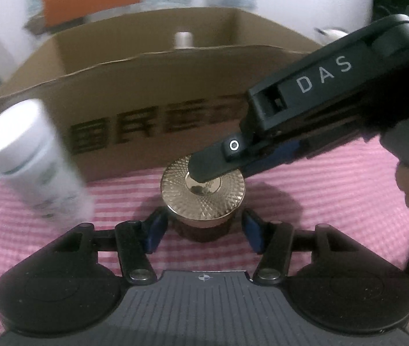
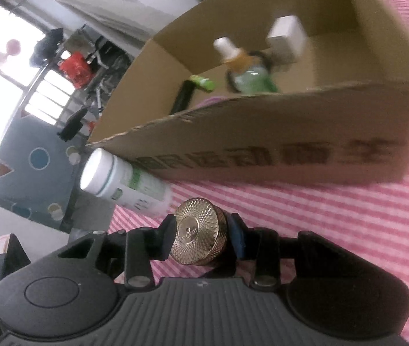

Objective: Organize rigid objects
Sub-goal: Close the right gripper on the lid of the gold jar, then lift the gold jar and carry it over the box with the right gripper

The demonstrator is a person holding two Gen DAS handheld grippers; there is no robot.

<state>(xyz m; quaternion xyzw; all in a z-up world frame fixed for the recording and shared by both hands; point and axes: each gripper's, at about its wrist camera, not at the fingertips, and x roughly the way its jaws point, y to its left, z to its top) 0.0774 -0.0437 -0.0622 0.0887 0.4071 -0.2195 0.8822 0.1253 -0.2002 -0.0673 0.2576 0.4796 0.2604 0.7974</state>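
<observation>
Pink-and-white striped cloth covers the desk, and an open cardboard box with dark printed characters on its near wall stands on it at the back. A gold-lidded jar, a small dark pot with a faceted golden cap, stands on the cloth just in front of that wall.

From the left wrist view, the left claw straddles the jar's dark body: one blue-padded finger sits on each side, low against the pot. A narrow strip of cloth shows between each pad and the jar, so the pads are beside it and not pressing; this claw is released around it. The right claw reaches in from the upper right, and its black finger lies across the top of the golden cap, covering part of the centre disc.

From the right wrist view, the golden cap fills the gap between the right claw's two fingers. The dark finger on the left and the blue pad on the right both meet the cap's rim, so this claw is clenched on the lid of the jar.

A white canister with a green label stands on the cloth to the left of the jar, close to the box's corner. Inside the box are a green bottle with a white cap, a small white box, and a dark tube with a green tip.
</observation>
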